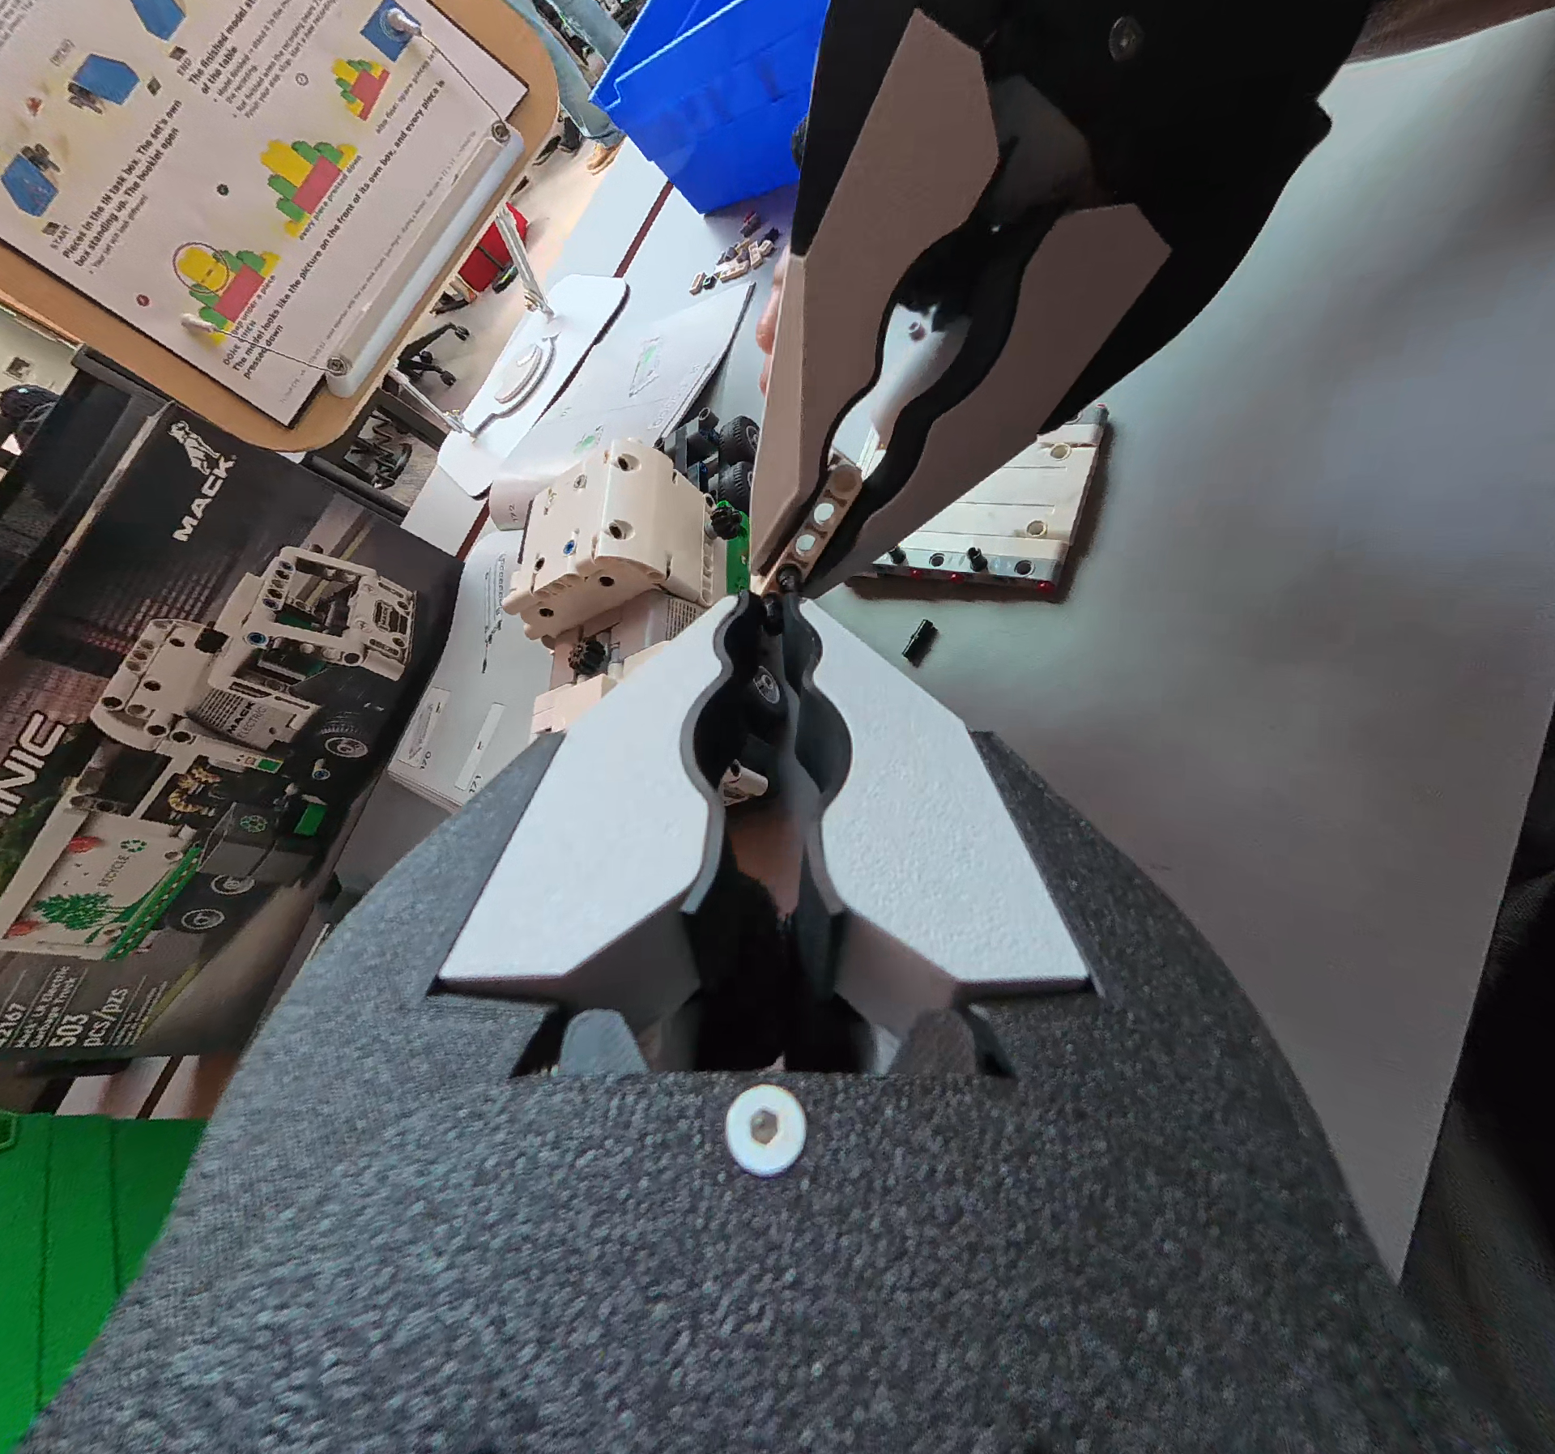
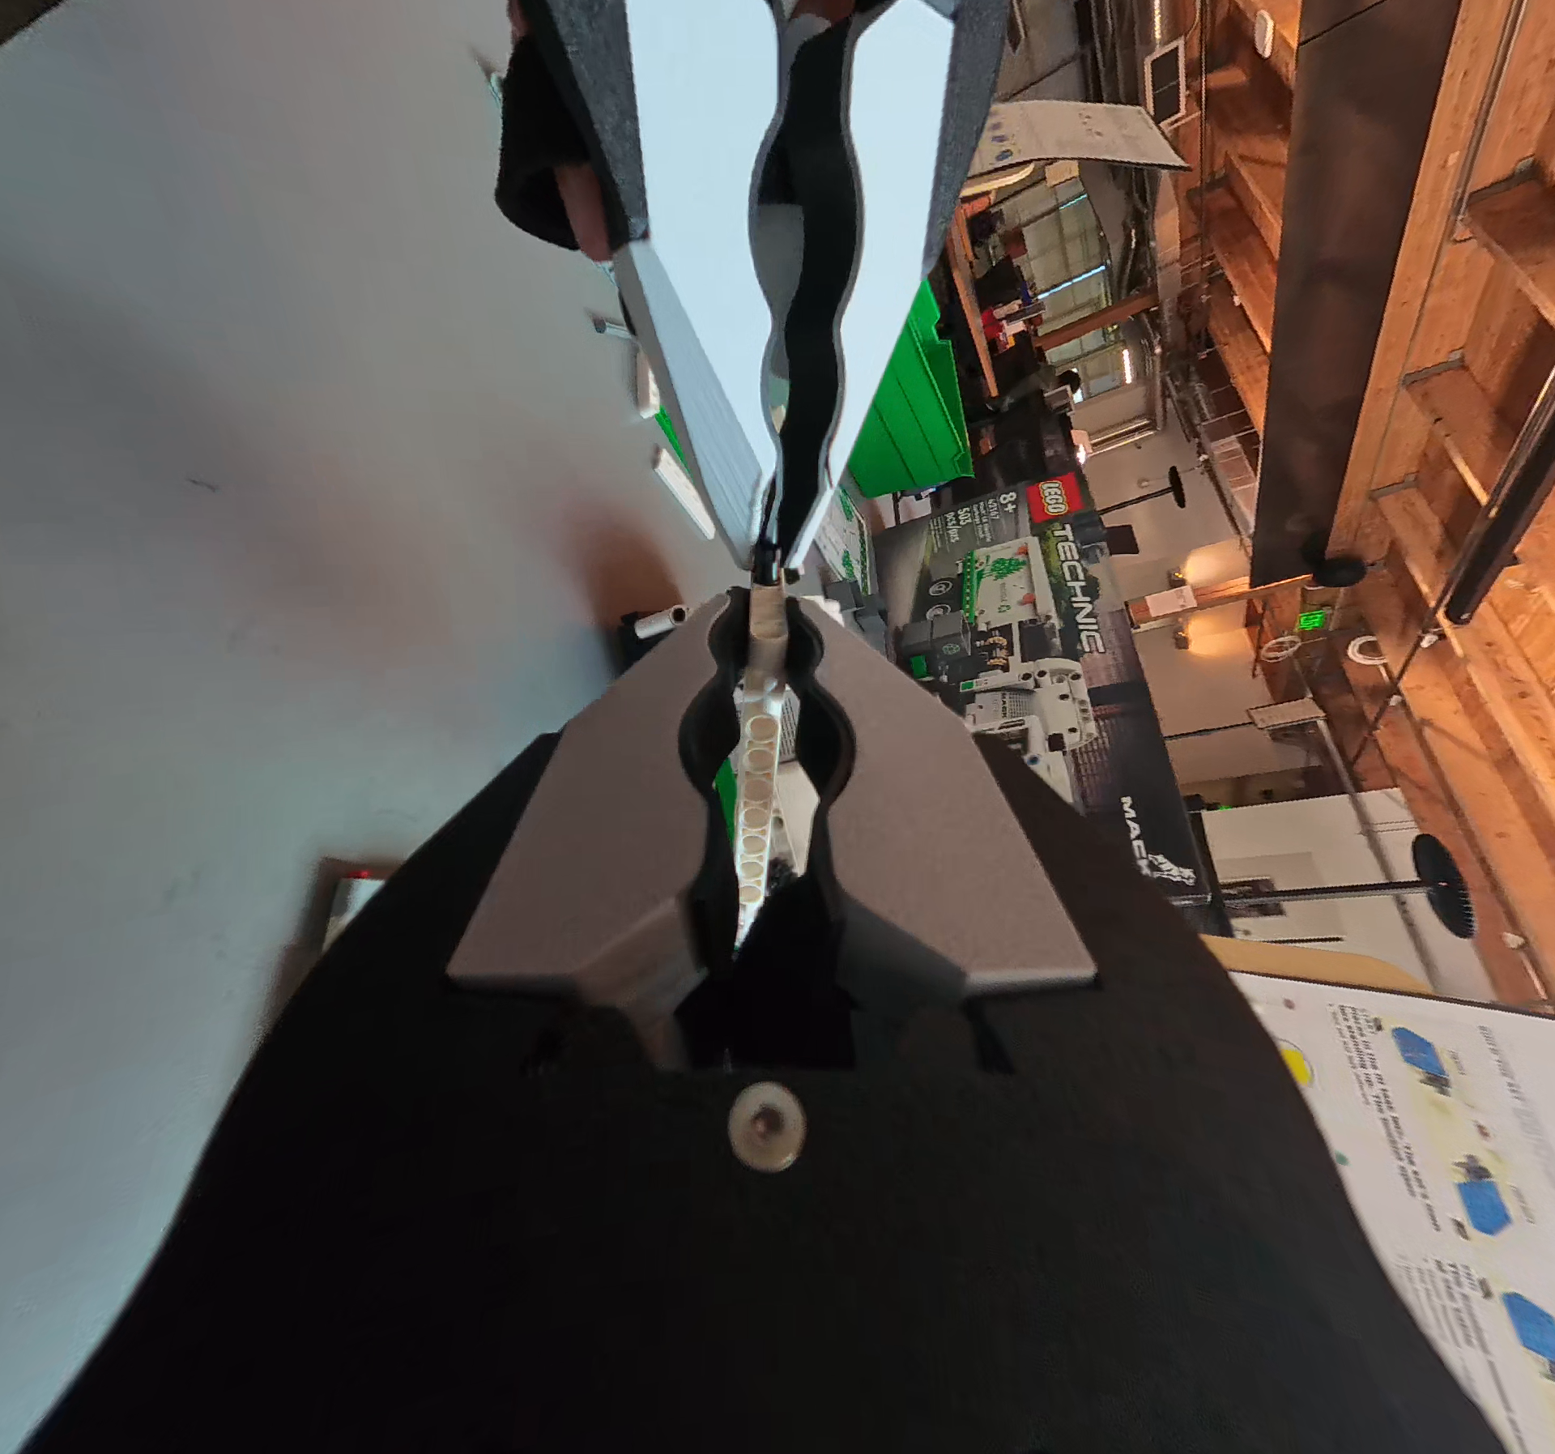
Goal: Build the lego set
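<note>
Two grippers meet tip to tip at the centre of both views. The right gripper (image 2: 767, 601), black-bodied, is clamped on a white holed beam (image 2: 757, 757) that runs lengthwise between its fingers, its far end poking out at the tips. In the left wrist view the same beam (image 1: 820, 517) shows between the right gripper's fingers coming down from the upper right. The left gripper (image 1: 770, 614), grey-bodied with white fingers, pinches a small black pin (image 1: 772, 610) at its tips; the pin points into the end of the beam and touches it.

Around them, in the left wrist view, a partly built white truck cab (image 1: 614, 526) sits left of centre on open instruction pages, with black wheels (image 1: 736, 454) just behind it. A flat white panel assembly (image 1: 1001, 513) lies to the right on the grey table (image 1: 1262, 614), and a loose black connector (image 1: 919, 641) lies near it. A dark set box (image 1: 193, 698) stands at the left edge, a printed sheet on a board (image 1: 252, 109) at upper left, a blue bin (image 1: 740, 67) at top centre and a green bin (image 1: 76, 1245) at lower left.
</note>
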